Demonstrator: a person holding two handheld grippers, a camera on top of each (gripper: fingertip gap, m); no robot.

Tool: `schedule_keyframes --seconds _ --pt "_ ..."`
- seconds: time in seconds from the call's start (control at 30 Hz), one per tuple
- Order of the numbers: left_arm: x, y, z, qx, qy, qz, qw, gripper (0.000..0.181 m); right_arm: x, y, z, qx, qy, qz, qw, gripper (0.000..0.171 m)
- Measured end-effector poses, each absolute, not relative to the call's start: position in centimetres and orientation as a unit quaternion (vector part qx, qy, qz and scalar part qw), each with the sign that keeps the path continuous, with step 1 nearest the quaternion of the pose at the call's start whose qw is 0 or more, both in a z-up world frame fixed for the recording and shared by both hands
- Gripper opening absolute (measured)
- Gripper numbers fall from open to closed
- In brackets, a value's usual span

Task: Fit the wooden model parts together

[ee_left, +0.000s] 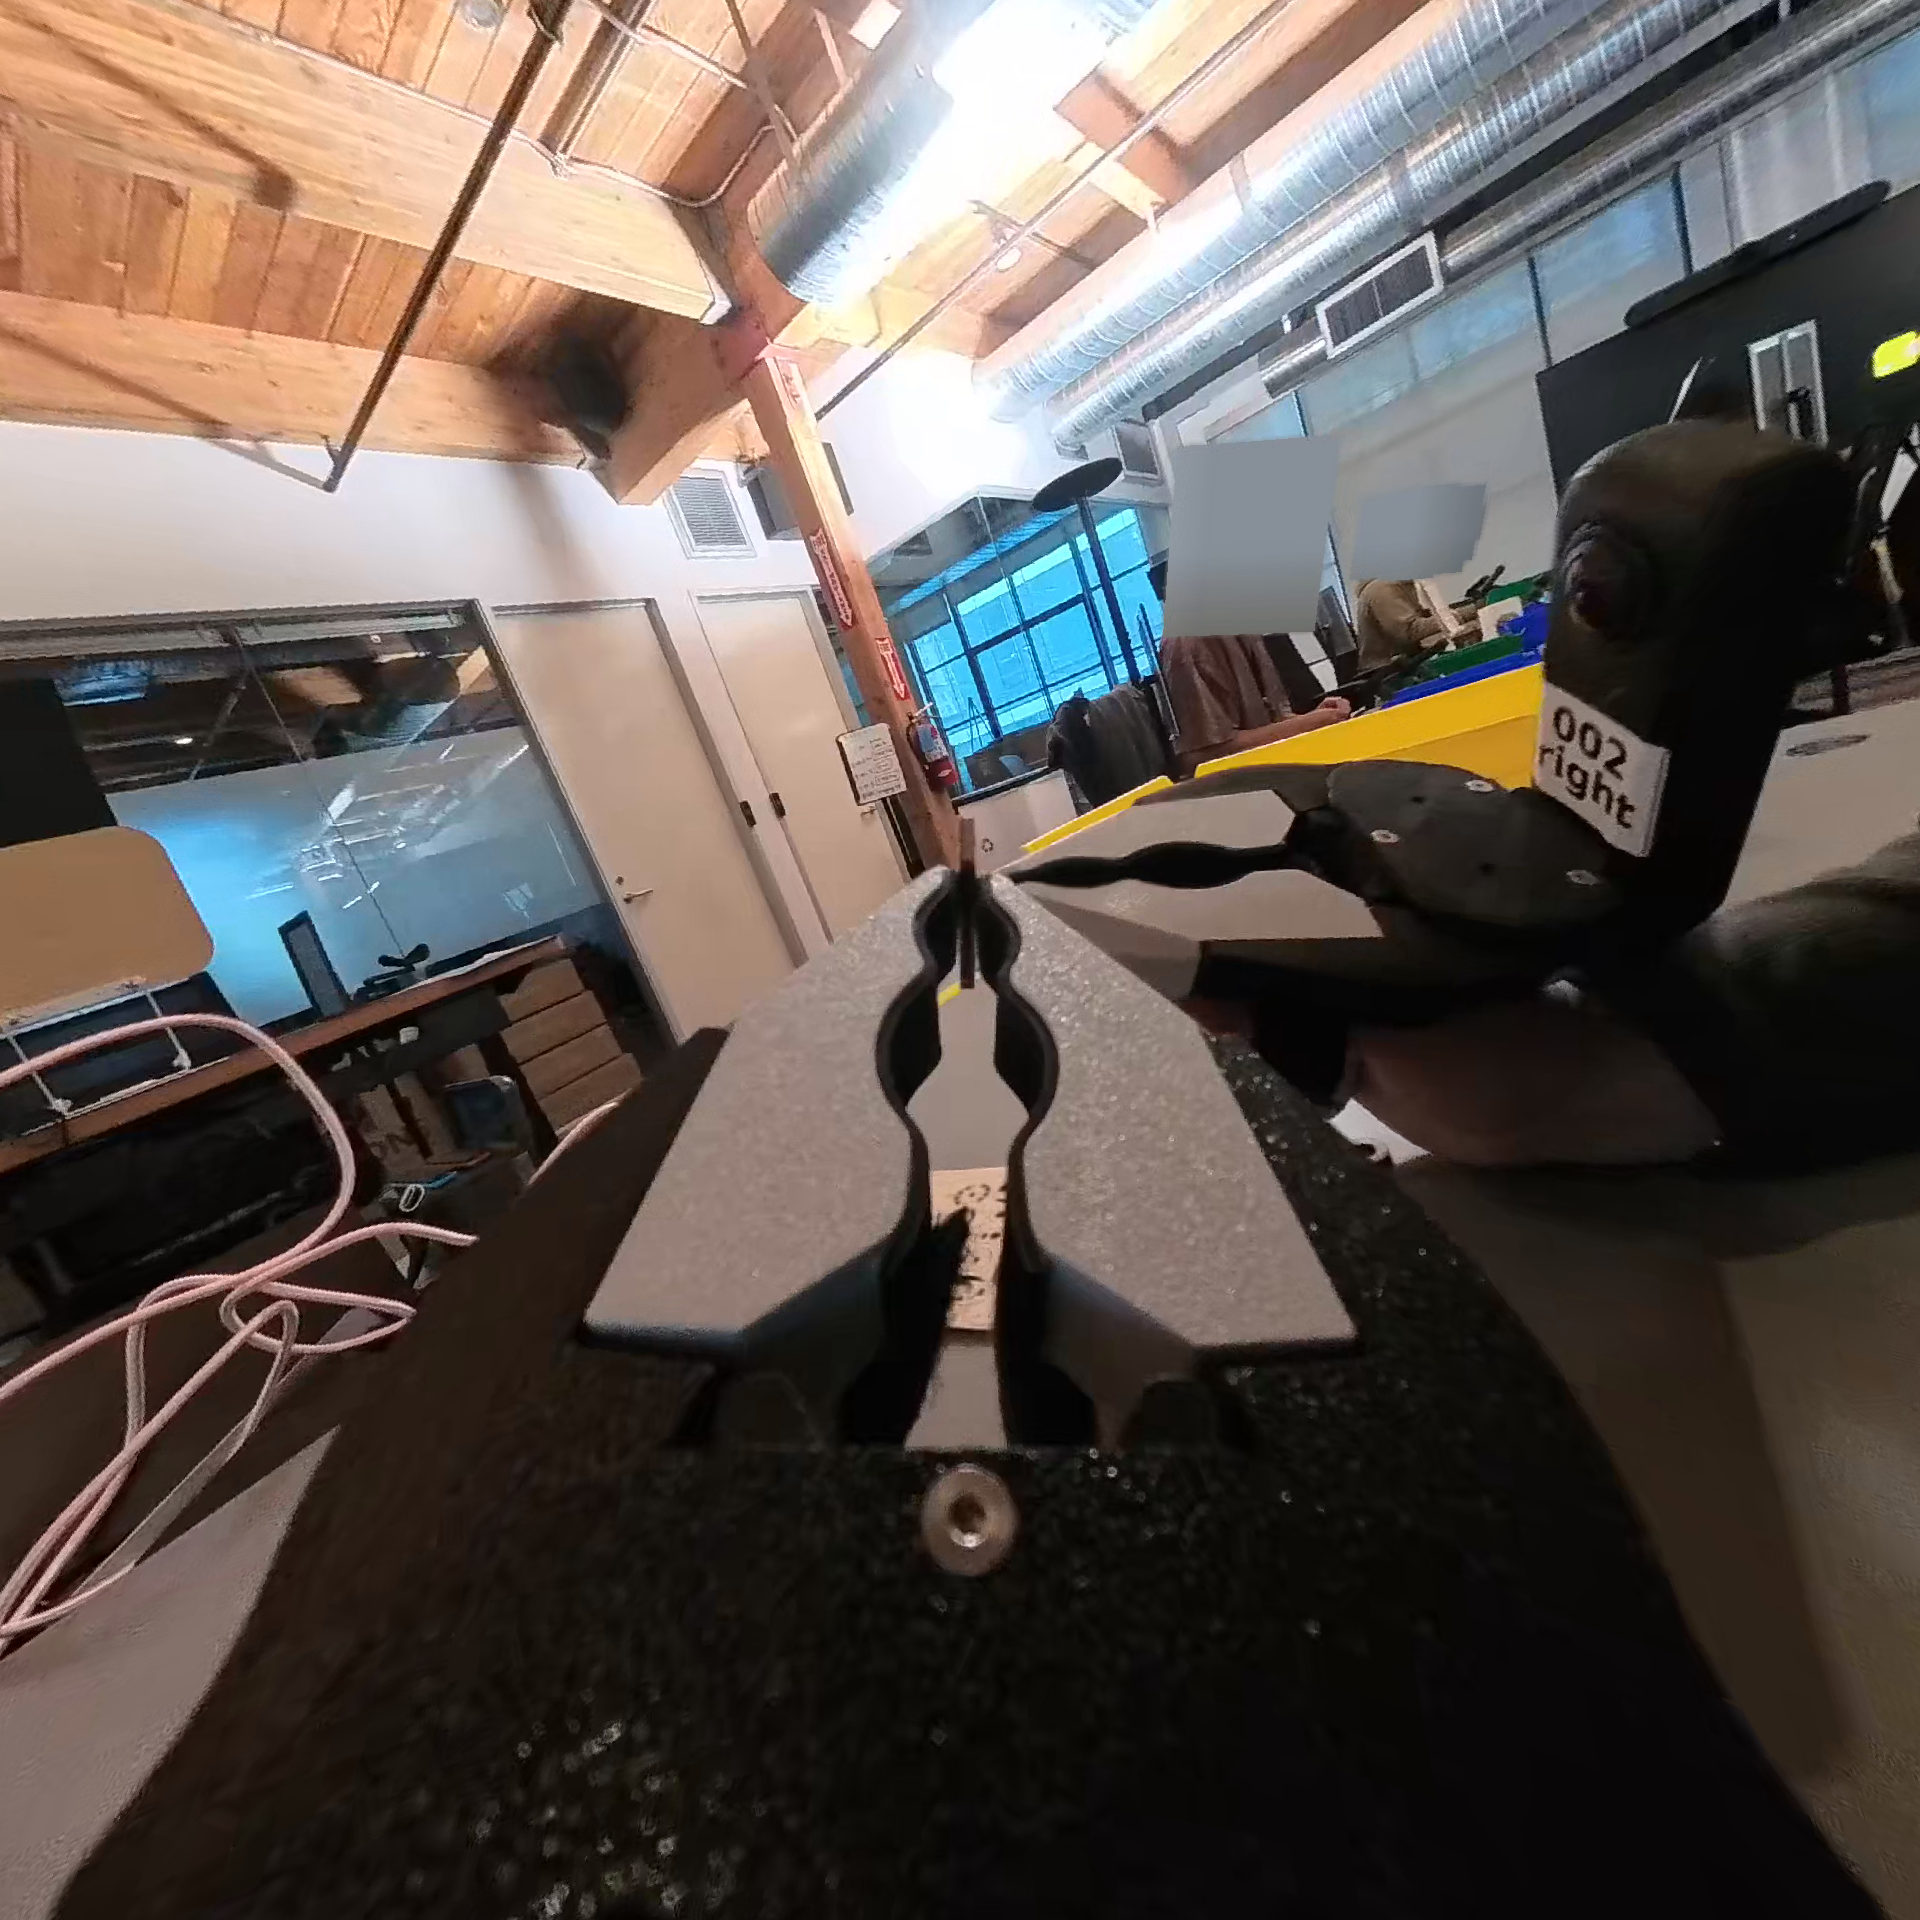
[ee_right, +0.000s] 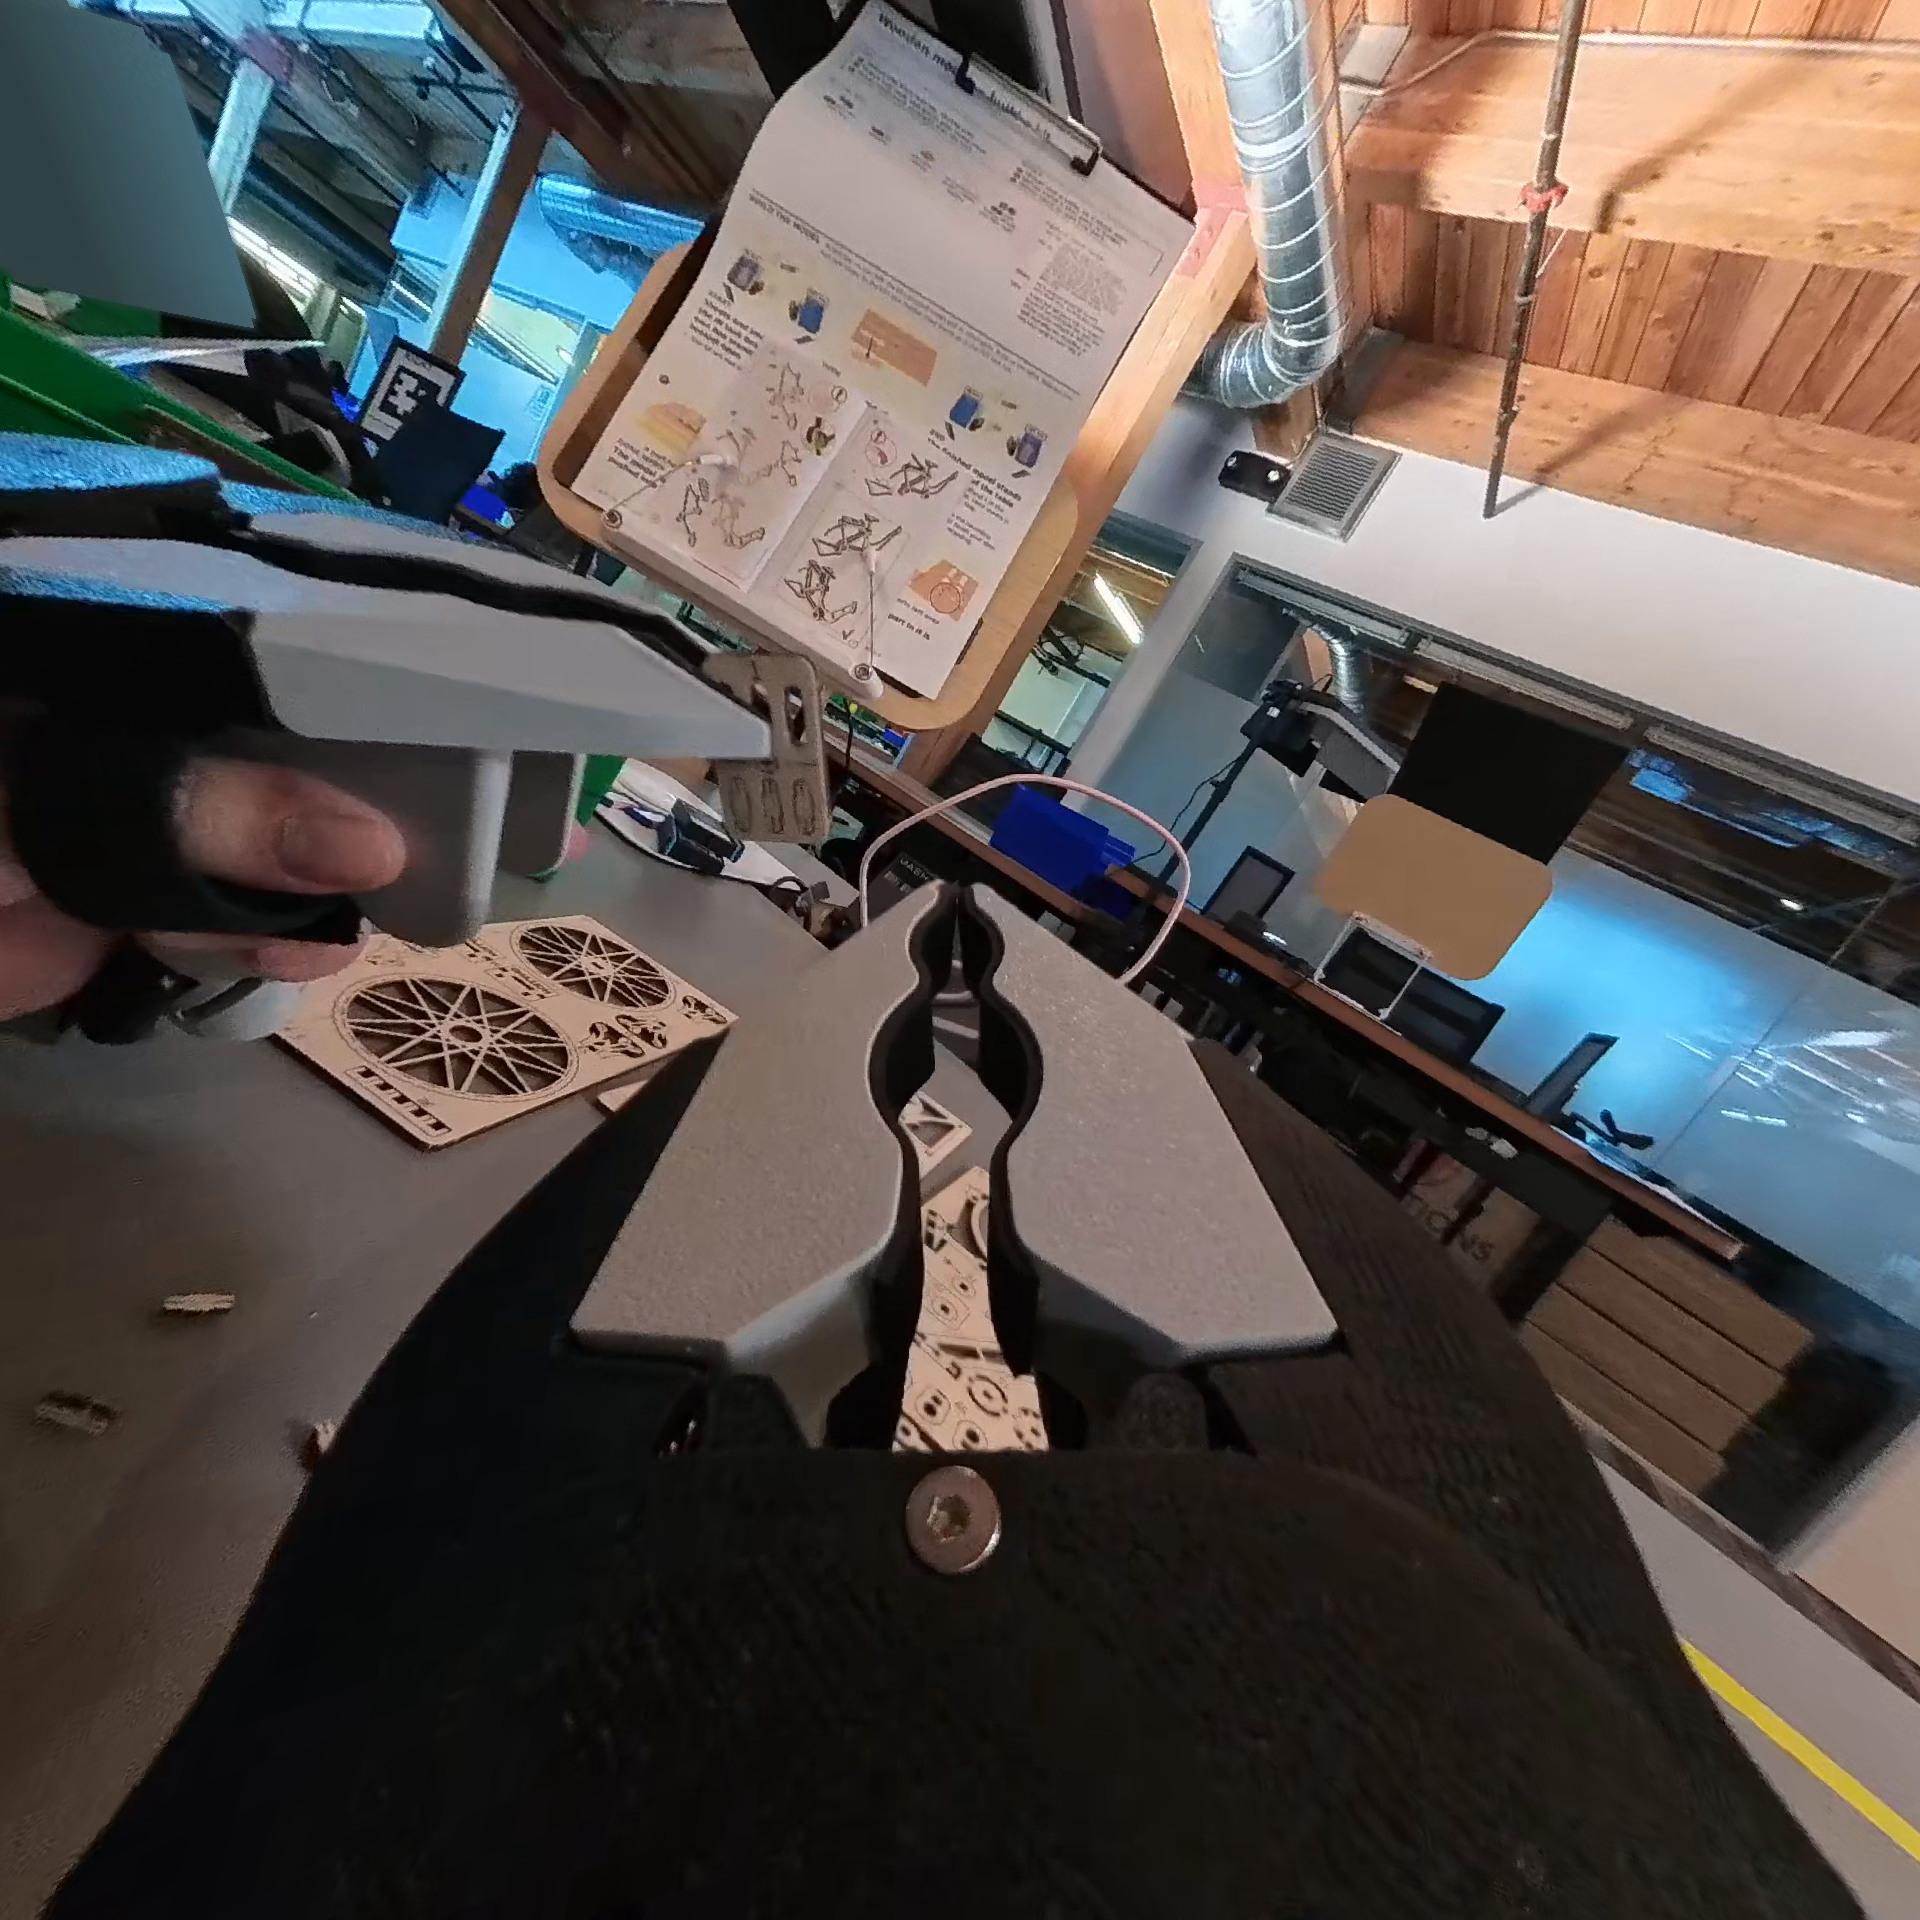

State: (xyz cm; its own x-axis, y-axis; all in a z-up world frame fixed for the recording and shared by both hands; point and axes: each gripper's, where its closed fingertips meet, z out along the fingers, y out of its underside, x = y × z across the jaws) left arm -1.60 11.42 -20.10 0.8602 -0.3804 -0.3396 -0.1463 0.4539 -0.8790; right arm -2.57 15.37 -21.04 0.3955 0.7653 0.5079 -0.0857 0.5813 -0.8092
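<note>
My left gripper [ee_left: 966, 888] is shut on a small flat wooden part [ee_left: 968, 940], seen edge-on between its tips. In the right wrist view the same left gripper [ee_right: 767, 717] holds that slotted wooden part [ee_right: 784, 774] in the air at the upper left. My right gripper [ee_right: 956, 899] is shut with nothing visible between its tips. In the left wrist view it [ee_left: 1023, 878] comes in from the right, its tips close beside the held part. A wooden sheet with wheel cut-outs [ee_right: 499, 1029] lies on the grey table [ee_right: 208, 1195]. A second sheet [ee_right: 966, 1299] lies under my right gripper.
An instruction sheet on a wooden clipboard stand [ee_right: 883, 416] stands behind the table. Small loose wooden bits [ee_right: 197, 1302] lie at the left. A pink cable [ee_left: 260, 1299] hangs by the table edge. A yellow bin [ee_left: 1403, 732] and people are further back. The grippers' ends are close to 4 centimeters from one another.
</note>
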Motion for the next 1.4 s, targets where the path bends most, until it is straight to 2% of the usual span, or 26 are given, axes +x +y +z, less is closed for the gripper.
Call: schedule_keyframes --seconds 0.27,0.53,0.6,0.7,0.83,0.9,1.07,1.13,1.27,1.3,1.4 --pt "-3.1 11.8 -19.9 -0.527 0.215 -0.079 0.818 0.001 -2.2 14.6 -20.9 -0.361 -0.47 0.291 0.751 0.0" --pt "-1.8 11.5 -20.8 -0.526 0.279 0.025 0.803 0.001 -2.2 14.8 -21.1 -0.38 -0.465 0.323 0.731 0.003" --pt "-2.4 11.1 -20.4 -0.532 0.238 -0.025 0.812 0.001 -1.8 14.3 -20.8 -0.373 -0.461 0.337 0.731 0.003" --pt "-3.5 9.8 -19.0 -0.516 0.16 -0.19 0.82 0.0 -1.9 12.9 -20.5 -0.37 -0.459 0.404 0.699 0.011" --pt "-4.6 7.4 -15.7 -0.431 0.108 -0.341 0.828 0.0 -3.1 9.2 -21.0 -0.38 -0.498 0.536 0.565 0.02" --pt "-4.5 6.7 -14.9 -0.405 0.099 -0.411 0.811 0.0 -3.1 8.0 -20.2 -0.379 -0.48 0.589 0.529 0.025" --pt "-2.8 7.0 -15.9 -0.418 0.1 -0.486 0.76 0.0 -2.5 8.0 -18.5 -0.39 -0.405 0.686 0.463 0.023" --pt "-2.1 7.5 -16.6 -0.437 0.107 -0.481 0.753 0.0 -2.1 7.7 -18.2 -0.382 -0.396 0.71 0.44 0.015" --pt "-2.0 8.3 -17.8 -0.456 0.092 -0.488 0.739 0.0 -2.3 7.7 -19.1 -0.386 -0.423 0.707 0.416 0.008" --pt "-2.0 8.3 -17.9 -0.456 0.091 -0.492 0.736 0.0 -2.3 7.8 -19.2 -0.39 -0.424 0.706 0.412 0.002" --pt "-1.9 8.6 -18.3 -0.468 0.091 -0.504 0.72 0.0 -2.3 8.2 -19.5 -0.398 -0.434 0.709 0.388 0.001"
